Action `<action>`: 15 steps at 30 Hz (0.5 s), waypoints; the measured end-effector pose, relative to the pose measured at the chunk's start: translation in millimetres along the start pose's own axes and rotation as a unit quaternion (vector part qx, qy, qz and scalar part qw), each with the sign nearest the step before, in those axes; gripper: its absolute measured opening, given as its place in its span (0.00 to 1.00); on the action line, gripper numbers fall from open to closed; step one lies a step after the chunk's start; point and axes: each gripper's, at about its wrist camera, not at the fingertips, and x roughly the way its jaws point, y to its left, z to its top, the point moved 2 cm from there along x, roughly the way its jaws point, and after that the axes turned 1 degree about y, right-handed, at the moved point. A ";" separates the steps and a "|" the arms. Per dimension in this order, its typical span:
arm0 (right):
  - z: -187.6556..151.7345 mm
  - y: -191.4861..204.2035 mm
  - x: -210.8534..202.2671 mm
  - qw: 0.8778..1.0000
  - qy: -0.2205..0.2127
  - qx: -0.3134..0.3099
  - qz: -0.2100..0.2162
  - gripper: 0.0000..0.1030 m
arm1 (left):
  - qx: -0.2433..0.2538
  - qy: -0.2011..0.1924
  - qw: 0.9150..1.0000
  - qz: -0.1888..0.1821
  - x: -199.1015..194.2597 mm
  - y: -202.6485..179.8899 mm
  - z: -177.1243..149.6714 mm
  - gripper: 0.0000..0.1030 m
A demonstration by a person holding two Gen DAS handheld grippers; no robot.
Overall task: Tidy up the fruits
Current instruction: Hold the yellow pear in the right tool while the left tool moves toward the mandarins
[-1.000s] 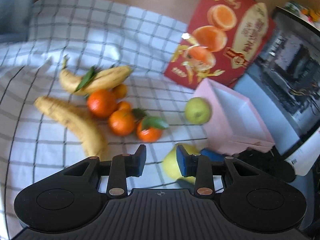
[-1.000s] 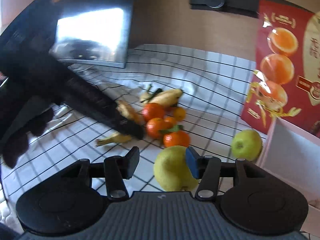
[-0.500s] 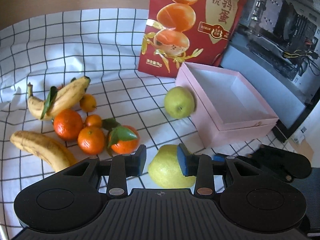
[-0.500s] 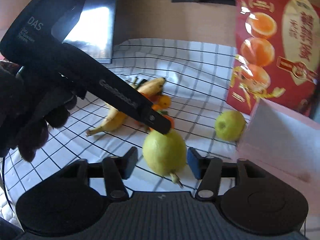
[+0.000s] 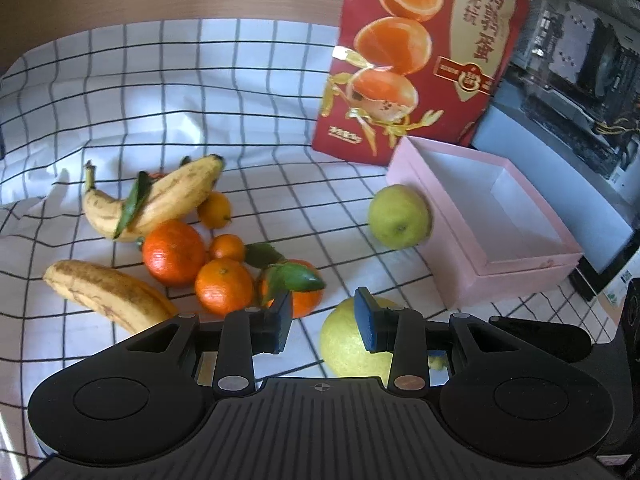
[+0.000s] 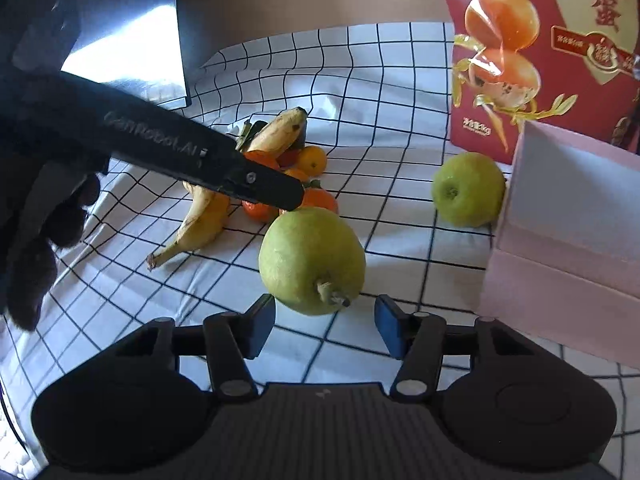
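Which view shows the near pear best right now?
The right wrist view: the whole pear shows, stem included, just ahead of the open right gripper. In the left wrist view, the left gripper hides part of it.

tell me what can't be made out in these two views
- Left wrist view: the near pear is partly hidden behind the left gripper; its underside is unseen.
- Right wrist view: the oranges are largely covered by the left gripper's finger crossing them.
- Right wrist view: the pink box is cut off by the right edge; its inside is hidden.
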 end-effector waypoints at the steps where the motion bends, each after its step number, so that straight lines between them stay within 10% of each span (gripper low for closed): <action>1: 1.4 1.8 2.1 1.000 0.001 -0.002 0.002 0.54 | -0.004 0.002 1.000 0.003 -0.3 3.1 -0.3 0.36; 15: 25.2 16.2 18.2 0.999 -0.020 -0.014 -0.021 0.49 | -0.044 0.006 0.999 0.016 -8.3 33.5 -9.5 0.32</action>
